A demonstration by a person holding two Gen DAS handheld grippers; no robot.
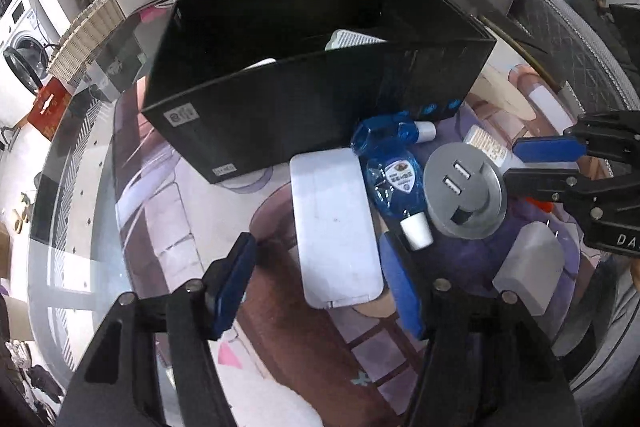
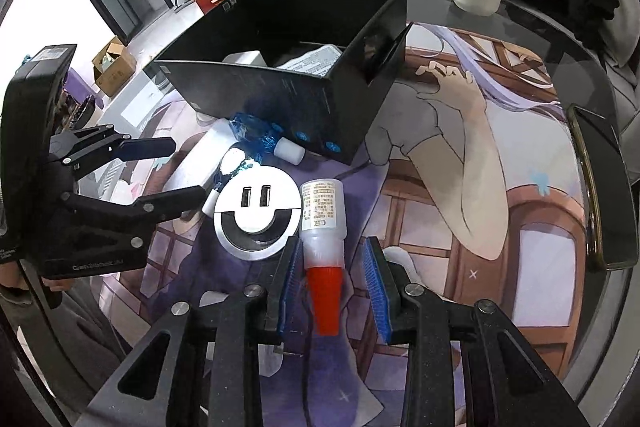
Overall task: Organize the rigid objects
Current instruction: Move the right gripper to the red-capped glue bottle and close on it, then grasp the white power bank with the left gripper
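Two hand-held grippers over a cluttered bench: right hand-held gripper (image 2: 334, 281) spread wide astride a white bottle (image 2: 323, 217), red cap (image 2: 326, 301) pointing back toward the wrist, long axis in line with the fingers, left pad close against the neck, right pad apart. Left hand-held gripper (image 1: 318, 285) also wide, hovering above a flat white case (image 1: 334, 231). Beside the bottle, a round USB socket (image 2: 256, 213) and a blue bottle (image 1: 394, 179). Beyond, a black box (image 2: 296, 67), open-topped, partly filled. Right side judged nearer the white bottle.

"DA" on right gripper (image 1: 540, 163), labels elsewhere illegible
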